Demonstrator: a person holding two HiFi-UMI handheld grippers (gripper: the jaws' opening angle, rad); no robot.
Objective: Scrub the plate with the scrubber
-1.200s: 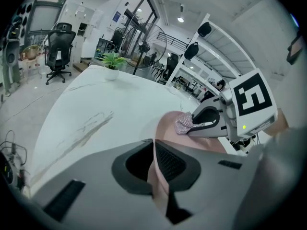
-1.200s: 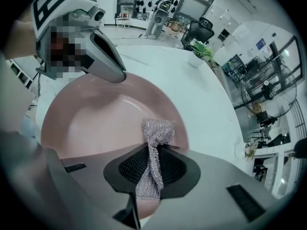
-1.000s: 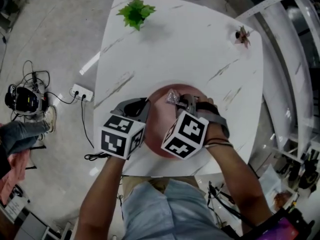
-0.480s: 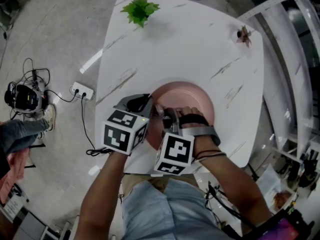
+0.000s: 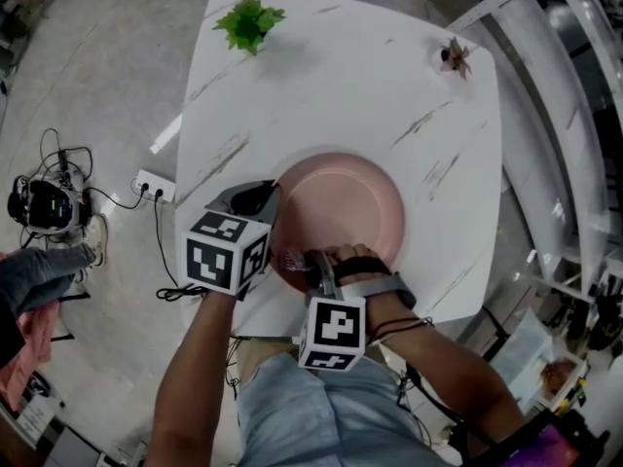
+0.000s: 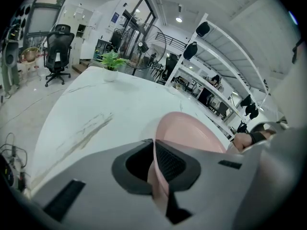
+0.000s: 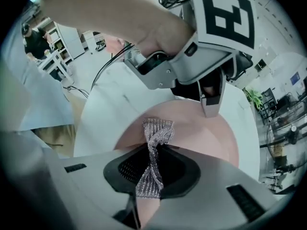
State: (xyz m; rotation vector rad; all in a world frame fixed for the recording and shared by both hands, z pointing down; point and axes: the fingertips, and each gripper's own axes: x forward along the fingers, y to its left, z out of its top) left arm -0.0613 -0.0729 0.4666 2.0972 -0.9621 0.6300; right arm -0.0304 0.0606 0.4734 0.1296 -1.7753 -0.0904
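A pink plate (image 5: 346,202) lies near the front edge of the white marble table (image 5: 341,86). My left gripper (image 5: 258,207) is shut on the plate's left rim, which shows as a thin pink edge (image 6: 157,176) pinched between its jaws. My right gripper (image 5: 310,261) is shut on a silver mesh scrubber (image 5: 292,259), pressed against the plate's near-left part. In the right gripper view the scrubber (image 7: 156,138) sticks out from the jaws onto the plate (image 7: 211,138), with the left gripper (image 7: 211,97) just beyond it.
A green potted plant (image 5: 248,22) stands at the table's far left corner and a small dried flower (image 5: 453,56) at the far right. A power strip (image 5: 154,185) with cables lies on the floor at left. Metal shelving (image 5: 574,115) runs along the right.
My right gripper has dragged the scrubber from the plate's far middle toward me, to its near-left rim. The left gripper has kept its hold on the rim.
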